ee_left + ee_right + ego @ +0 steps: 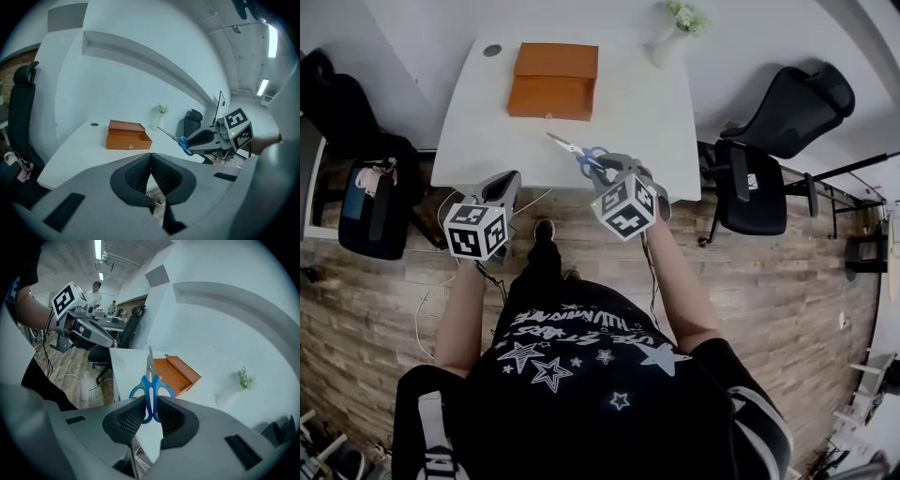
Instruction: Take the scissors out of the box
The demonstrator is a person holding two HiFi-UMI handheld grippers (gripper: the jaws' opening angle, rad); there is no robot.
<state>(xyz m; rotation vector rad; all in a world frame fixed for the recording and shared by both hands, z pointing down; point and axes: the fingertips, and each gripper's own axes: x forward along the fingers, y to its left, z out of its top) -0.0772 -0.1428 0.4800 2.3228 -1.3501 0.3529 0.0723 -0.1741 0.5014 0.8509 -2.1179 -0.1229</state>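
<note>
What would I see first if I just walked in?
The blue-handled scissors stand out first, pinched by the handles in the right tongs above the white table's near edge. Behind them an orange box sits open on the table's far side. The left tongs are shut and empty.

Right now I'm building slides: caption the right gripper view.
Right tongs clamp blue-handled scissors, blades pointing away, over the white table and orange box.

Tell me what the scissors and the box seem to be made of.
The scissors: handles bright blue and smooth, likely plastic; blades grey with a sheen, likely steel. The box: orange-brown, flat matte panels, maybe wood or leatherette; can't tell which.
</note>
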